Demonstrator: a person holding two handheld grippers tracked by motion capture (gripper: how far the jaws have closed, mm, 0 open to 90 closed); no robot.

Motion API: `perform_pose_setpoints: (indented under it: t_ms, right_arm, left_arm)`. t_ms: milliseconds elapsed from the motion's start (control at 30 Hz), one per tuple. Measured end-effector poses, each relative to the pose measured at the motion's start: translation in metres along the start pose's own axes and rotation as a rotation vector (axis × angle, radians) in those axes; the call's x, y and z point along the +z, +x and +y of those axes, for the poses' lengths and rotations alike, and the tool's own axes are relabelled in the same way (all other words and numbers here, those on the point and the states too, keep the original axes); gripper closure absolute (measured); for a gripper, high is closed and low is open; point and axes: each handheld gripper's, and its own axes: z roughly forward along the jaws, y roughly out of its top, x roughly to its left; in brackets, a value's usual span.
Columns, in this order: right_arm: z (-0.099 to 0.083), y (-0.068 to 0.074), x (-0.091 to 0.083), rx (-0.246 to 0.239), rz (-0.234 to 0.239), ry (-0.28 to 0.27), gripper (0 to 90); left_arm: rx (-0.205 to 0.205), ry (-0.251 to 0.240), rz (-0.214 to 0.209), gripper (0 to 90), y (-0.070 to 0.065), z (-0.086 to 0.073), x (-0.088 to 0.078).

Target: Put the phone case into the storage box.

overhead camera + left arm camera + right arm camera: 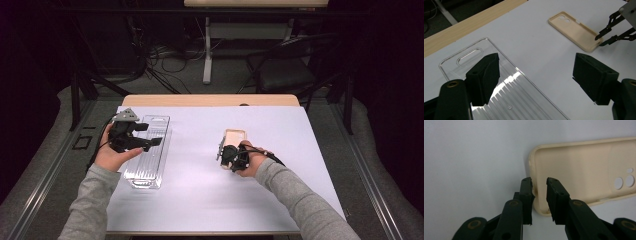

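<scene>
Edge of beige phone case (584, 170) between right gripper (539, 182) jaws, a gap remaining

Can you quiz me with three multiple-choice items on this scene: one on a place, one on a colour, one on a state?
1. Where does the clear tray lie?
A. under the left gripper
B. under the right gripper
C. on the floor

2. What colour is the phone case?
A. blue
B. beige
C. black

3. How does the right gripper stand to the case?
A. far off, jaws wide
B. lifted clear above the table
C. jaws narrow, astride the case's short end wall

Answers:
1. A: the high view shows the tray at the table's left, below the left gripper.
2. B: it looks beige in the high view and both gripper views.
3. C: the right gripper view shows one jaw outside the wall and one inside; whether the pads press on it, I cannot tell.
</scene>
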Motion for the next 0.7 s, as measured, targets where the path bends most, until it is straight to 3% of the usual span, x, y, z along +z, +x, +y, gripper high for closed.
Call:
perform_pose_setpoints:
  t_ms: [700]
  right_arm:
    - [0.0018, 0.0042, 0.0093, -0.045, -0.002, 0.035, 83.0]
  left_arm:
    - [-0.002, 0.006, 0.002, 21.9, 0.0012, -0.0012, 0.0017]
